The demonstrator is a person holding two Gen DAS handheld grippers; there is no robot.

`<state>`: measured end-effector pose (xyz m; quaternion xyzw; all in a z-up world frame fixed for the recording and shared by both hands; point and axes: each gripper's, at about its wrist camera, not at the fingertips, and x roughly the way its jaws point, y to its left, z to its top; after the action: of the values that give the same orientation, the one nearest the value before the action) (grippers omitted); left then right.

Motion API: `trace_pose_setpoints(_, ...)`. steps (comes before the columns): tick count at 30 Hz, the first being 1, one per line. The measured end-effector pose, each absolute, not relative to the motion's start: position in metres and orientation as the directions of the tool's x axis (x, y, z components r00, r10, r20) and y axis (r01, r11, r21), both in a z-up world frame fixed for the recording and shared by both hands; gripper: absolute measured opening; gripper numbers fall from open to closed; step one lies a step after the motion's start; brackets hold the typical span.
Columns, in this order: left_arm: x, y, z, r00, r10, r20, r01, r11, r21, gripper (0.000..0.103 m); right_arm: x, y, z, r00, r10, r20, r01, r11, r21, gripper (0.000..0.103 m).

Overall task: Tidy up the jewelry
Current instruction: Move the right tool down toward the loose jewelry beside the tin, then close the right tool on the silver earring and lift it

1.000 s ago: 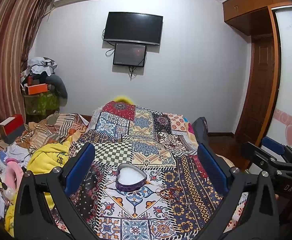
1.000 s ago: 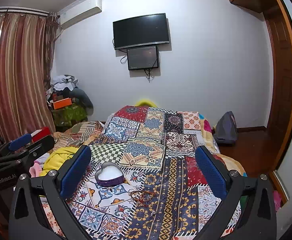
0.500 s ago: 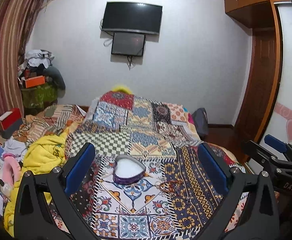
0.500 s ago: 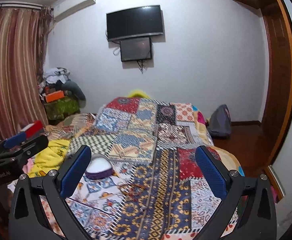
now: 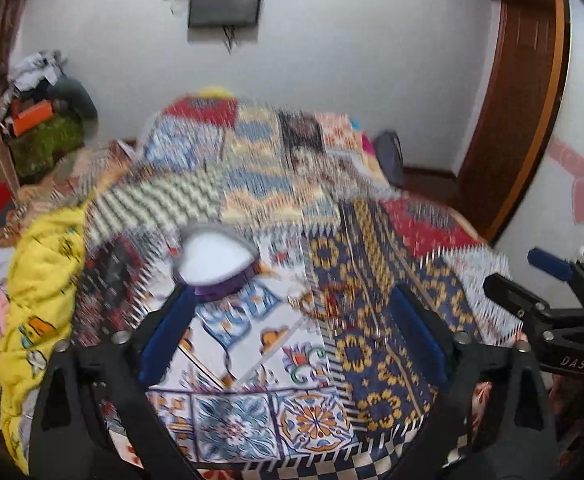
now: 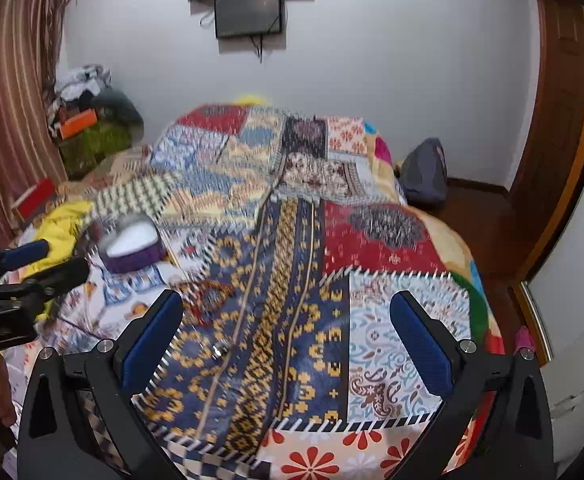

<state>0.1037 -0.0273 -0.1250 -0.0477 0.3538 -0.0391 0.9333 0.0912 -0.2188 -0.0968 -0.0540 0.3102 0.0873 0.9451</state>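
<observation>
A purple heart-shaped box with a white lining (image 5: 215,264) sits open on the patchwork bedspread (image 5: 252,184), also in the right wrist view (image 6: 132,246). A tangle of red and gold jewelry (image 5: 325,300) lies to its right, blurred; it shows in the right wrist view (image 6: 206,300), with a small ring (image 6: 222,347) nearer. My left gripper (image 5: 292,336) is open and empty above the spread, near the box. My right gripper (image 6: 286,336) is open and empty, to the right of the jewelry.
A yellow quilt (image 5: 40,280) is bunched at the bed's left side. Boxes and clothes pile by the curtain (image 6: 88,120). A grey bag (image 6: 423,176) sits on the floor at the right. A wooden door (image 6: 559,120) stands beyond it.
Both grippers have tilted down and moved in toward the bed; the box and the jewelry now sit closer and higher between the fingers. Both stay open.
</observation>
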Motion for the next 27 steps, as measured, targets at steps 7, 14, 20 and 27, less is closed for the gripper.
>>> trace_pose_setpoints(7,0.127,-0.034,-0.182,0.604,-0.158,-0.781,0.045,0.985,-0.165,0.069,0.106,-0.215,-0.124,0.712,0.187,-0.676,-0.272,0.962,-0.020,0.084)
trace_pose_setpoints(14,0.131,-0.031,-0.201,0.559,-0.176,-0.810,0.039,0.982,-0.187,0.064,0.119,-0.192,-0.148,0.624,0.238,-0.744,-0.378,0.926,-0.021,0.068)
trace_pose_setpoints(20,0.134,-0.033,-0.207,0.546,-0.191,-0.816,0.060,0.980,-0.189,0.051,0.139,-0.183,-0.176,0.501,0.297,-0.813,-0.419,0.905,0.073,0.042)
trace_pose_setpoints(27,0.138,-0.039,-0.216,0.532,-0.212,-0.820,0.102,0.977,-0.187,0.041,0.145,-0.184,-0.188,0.453,0.323,-0.831,-0.416,0.901,0.123,0.031)
